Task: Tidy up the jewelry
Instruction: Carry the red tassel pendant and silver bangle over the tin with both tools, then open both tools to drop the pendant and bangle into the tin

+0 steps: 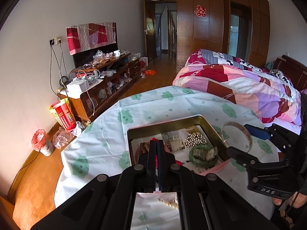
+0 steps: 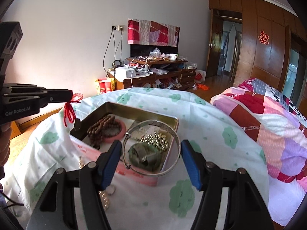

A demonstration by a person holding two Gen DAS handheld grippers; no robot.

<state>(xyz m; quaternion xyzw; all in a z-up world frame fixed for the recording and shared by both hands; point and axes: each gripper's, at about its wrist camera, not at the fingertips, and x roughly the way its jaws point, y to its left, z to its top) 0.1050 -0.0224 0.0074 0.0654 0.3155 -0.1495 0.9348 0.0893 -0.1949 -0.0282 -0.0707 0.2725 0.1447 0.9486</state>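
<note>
An open metal tin point(image 1: 208, 127) point(image 2: 172, 119) sits on the cloth-covered table and holds brown wooden beads point(image 2: 99, 127), a pink ring point(image 2: 122, 128), gold beads point(image 1: 195, 138) point(image 2: 157, 140) and a green bangle point(image 1: 203, 156) point(image 2: 145, 156). My left gripper point(image 1: 157, 143) point(image 2: 71, 95) is shut on a red cord point(image 2: 69, 113) that hangs over the tin's left corner. My right gripper point(image 2: 151, 159) point(image 1: 241, 140) holds a silver bangle point(image 2: 179, 143) point(image 1: 249, 136) between its blue pads, above the tin's near right side.
A gold chain point(image 2: 104, 199) lies on the floral tablecloth point(image 1: 107, 134) near my right gripper. A bed with a patchwork quilt point(image 1: 239, 84) stands right of the table. A cluttered wooden cabinet point(image 1: 107, 80) lines the far wall. A red-bagged bin point(image 1: 41, 142) stands on the floor.
</note>
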